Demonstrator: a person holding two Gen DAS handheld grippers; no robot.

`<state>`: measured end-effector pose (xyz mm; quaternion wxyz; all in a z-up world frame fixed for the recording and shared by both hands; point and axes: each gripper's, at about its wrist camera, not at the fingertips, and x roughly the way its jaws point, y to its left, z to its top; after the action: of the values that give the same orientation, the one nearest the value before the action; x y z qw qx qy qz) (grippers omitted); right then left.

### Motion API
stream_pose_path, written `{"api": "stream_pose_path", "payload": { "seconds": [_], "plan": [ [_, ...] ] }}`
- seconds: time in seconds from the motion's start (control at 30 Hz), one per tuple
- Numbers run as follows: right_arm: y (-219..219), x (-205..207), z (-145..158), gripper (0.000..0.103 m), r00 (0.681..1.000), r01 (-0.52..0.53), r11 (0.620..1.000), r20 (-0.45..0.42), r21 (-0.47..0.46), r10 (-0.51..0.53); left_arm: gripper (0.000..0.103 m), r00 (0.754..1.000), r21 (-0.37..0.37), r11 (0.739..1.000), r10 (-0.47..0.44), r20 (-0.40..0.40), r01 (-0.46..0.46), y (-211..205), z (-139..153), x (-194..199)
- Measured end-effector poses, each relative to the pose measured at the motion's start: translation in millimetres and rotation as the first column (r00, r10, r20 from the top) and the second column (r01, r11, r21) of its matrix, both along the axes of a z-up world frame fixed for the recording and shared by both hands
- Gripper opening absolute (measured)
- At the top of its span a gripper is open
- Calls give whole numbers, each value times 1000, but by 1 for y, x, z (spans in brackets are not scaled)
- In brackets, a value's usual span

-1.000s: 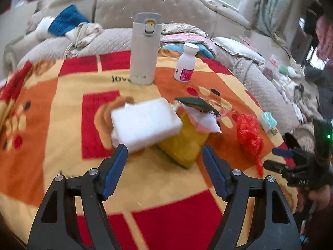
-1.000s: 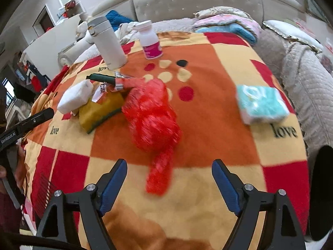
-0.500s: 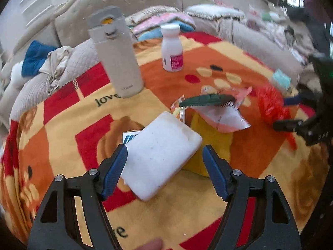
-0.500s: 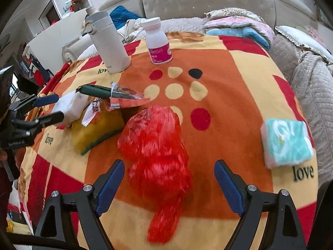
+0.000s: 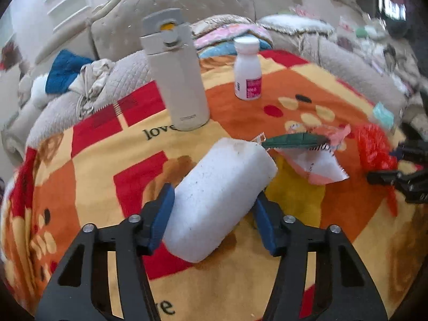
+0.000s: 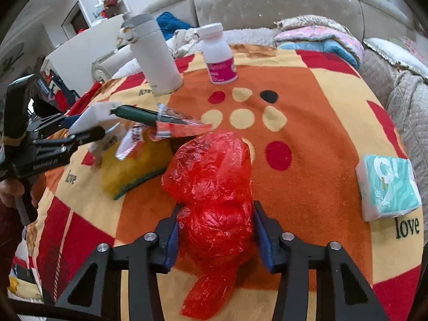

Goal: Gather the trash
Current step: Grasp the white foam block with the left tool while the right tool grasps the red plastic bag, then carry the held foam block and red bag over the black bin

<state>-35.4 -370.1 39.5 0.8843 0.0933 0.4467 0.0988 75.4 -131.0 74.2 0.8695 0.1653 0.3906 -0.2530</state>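
Here, on a bed spread with a red, orange and yellow checked blanket (image 6: pixel 307 144): left hand-held gripper (image 5: pixel 214 218) closed in on a white foam block (image 5: pixel 219 200), blue pads pressed to either side of it, block tilted and propped over a yellow sponge (image 5: pixel 294 195). Across the sponge, a torn snack wrapper (image 5: pixel 318 160) with a dark green pen (image 5: pixel 294 140) lying on top. Right hand-held gripper (image 6: pixel 215 236) squeezed around the narrow lower part of a crumpled red plastic bag (image 6: pixel 214 187), pads touching both sides, bag's bulk bulging forward beyond the fingertips and a loose tail hanging back between the black arms. Sponge just left of the bag in the right wrist view, green scouring edge facing the camera. Further back, standing upright: a tall white thermos (image 5: pixel 176 72) and, beside it, a small white pill bottle (image 5: pixel 247 69) with a pink label. Well apart on the right, near the blanket's edge, a teal tissue pack (image 6: pixel 388 187). Behind the blanket, folded quilts and a padded beige headboard (image 6: pixel 267 0).
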Motion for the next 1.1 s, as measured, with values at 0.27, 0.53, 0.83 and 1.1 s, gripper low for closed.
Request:
{"api": "stream_pose_path", "payload": {
  "seconds": [0.27,0.53,0.83,1.1],
  "plan": [
    [9,-26,22,43,998,-26,999,54,34,25,35,995,-120,989,82,-63,-89,23,23,-34],
    [10,-59,40,43,996,-36,998,88,45,32,34,987,-237,968,51,-151,-86,13,26,-90],
    [-3,-97,43,43,995,-25,999,95,40,21,33,978,-294,951,38,-206,-99,-15,21,-141],
    [-30,-119,38,43,996,29,999,80,36,-32,33,975,-305,951,-16,-222,-54,-59,11,-176]
  ]
}}
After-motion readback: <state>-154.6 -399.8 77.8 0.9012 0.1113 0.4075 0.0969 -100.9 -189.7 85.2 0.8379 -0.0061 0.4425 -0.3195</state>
